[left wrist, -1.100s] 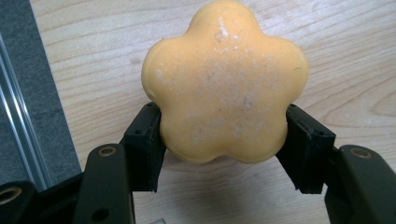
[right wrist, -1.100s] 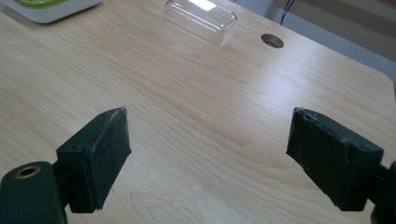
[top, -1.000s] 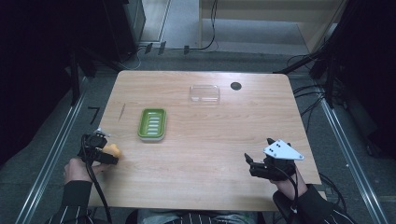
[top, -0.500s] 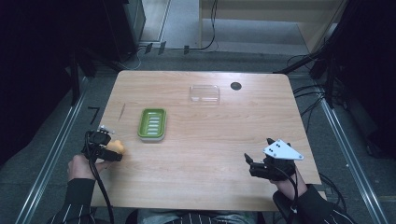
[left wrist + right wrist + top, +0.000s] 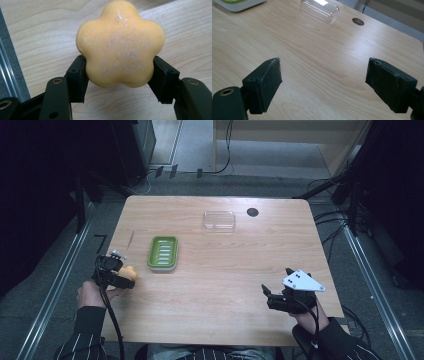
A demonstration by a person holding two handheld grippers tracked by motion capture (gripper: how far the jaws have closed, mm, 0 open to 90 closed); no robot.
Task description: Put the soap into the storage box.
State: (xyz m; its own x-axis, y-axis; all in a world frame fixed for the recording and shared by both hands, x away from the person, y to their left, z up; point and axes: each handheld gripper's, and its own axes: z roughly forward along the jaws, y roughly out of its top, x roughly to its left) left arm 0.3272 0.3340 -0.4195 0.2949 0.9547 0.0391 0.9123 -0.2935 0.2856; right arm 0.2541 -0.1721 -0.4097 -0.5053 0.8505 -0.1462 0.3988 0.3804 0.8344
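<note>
Now left tongs (image 5: 120, 80) clench flower soap (image 5: 120, 45) nr worktop's (image 5: 225, 270) left edge; right tongs (image 5: 323, 85) released. Next, probably: carry soap to green dish (image 5: 163, 253).

place: a lab or recording room, not a home
table: one bare wooden table (image 5: 220, 285) with a round cable hole (image 5: 252, 212), standing alone on a grey floor
rails: metal rails (image 5: 55, 290) run along the floor on both sides of the table
cables: black cables (image 5: 222, 150) lie across the floor behind the table, and more at the right
surroundings: dark equipment stands (image 5: 80, 195) and black shapes ring the table; a pale wooden unit (image 5: 290, 140) stands at the back
lighting: the table is lit, the edges of the room are dark
</note>
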